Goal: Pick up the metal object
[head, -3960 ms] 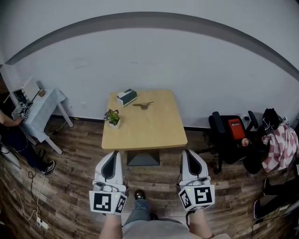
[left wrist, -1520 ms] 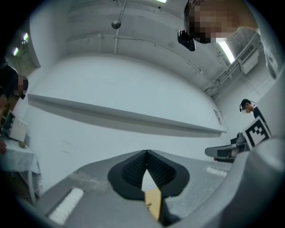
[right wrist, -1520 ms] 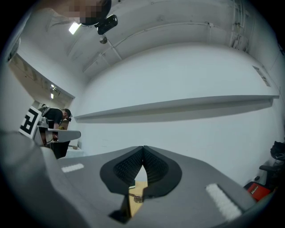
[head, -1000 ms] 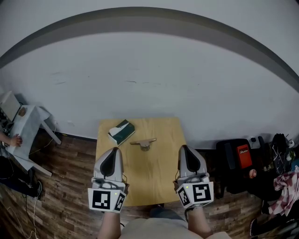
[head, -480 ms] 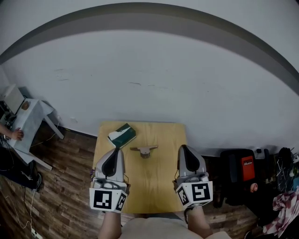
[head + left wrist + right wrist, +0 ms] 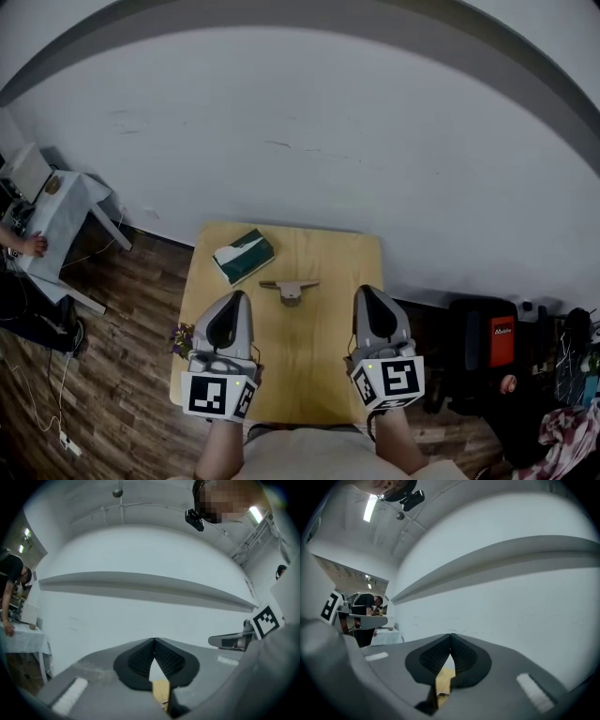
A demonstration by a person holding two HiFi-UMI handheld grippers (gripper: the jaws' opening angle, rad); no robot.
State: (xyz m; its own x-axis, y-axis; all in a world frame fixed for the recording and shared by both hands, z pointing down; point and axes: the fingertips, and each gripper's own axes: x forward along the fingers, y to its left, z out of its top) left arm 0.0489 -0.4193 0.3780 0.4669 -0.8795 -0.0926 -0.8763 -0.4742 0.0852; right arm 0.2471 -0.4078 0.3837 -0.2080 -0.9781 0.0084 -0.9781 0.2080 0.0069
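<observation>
Toward the far edge of the table point(image 6: 323, 375), midway across, lies the metal object point(image 6: 289, 288). Over the near half hover the left gripper point(image 6: 238, 298) and right gripper point(image 6: 365, 292), each with jaws closed together, holding nothing.

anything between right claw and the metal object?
Nothing. In the head view, only bare table lies between the right claw and the metal object.

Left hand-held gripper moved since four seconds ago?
Yes, forward: the left hand-held gripper, then over floor short of the table, is now over its near left edge.
</observation>
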